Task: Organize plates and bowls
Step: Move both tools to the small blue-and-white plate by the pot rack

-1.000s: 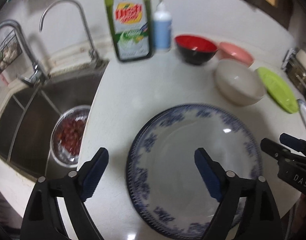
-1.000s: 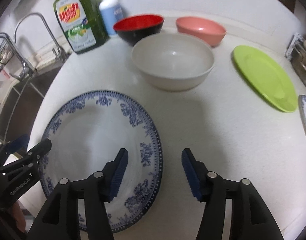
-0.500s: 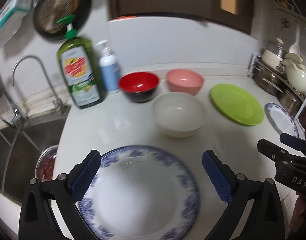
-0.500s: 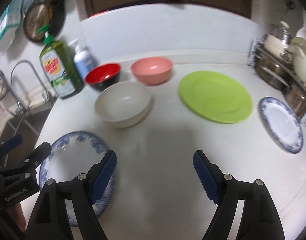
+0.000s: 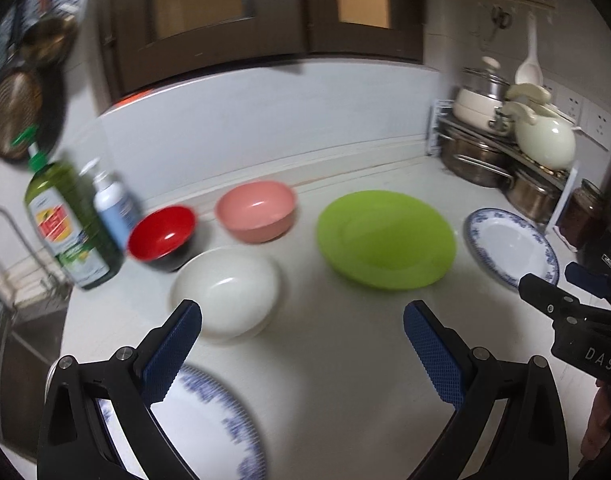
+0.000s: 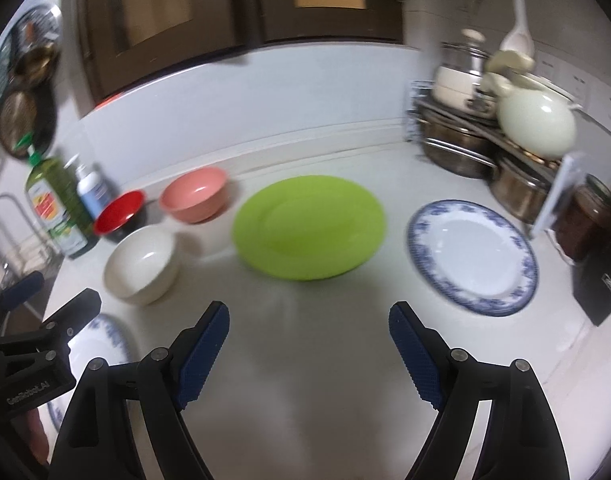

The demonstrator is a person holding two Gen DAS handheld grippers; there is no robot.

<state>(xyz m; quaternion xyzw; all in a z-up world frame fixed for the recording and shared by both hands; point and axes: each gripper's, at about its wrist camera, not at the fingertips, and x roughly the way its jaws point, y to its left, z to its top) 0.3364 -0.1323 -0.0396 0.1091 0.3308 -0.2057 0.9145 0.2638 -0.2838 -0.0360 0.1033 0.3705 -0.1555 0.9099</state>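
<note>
A large blue-patterned plate [image 5: 209, 428] lies on the white counter at the near left, below my left gripper [image 5: 303, 324], which is open and empty above it. Beyond stand a white bowl [image 5: 227, 290], a red bowl [image 5: 161, 236] and a pink bowl [image 5: 257, 210]. A green plate [image 6: 309, 226] lies in the middle and a smaller blue-patterned plate [image 6: 471, 256] to its right. My right gripper [image 6: 309, 330] hovers over bare counter in front of the green plate, its jaws opening with nothing between them.
A green dish-soap bottle [image 5: 71, 228] and a pump bottle [image 5: 113, 208] stand at the left by the sink's faucet [image 5: 1, 240]. A rack of pots and a cream kettle [image 6: 537, 122] fills the right back corner, with a dark jar [image 6: 589, 220] beside it.
Both grippers have risen and pulled back from the large blue plate, swinging right, and their jaws have spread wider. The green plate and the small blue plate have come into view.
</note>
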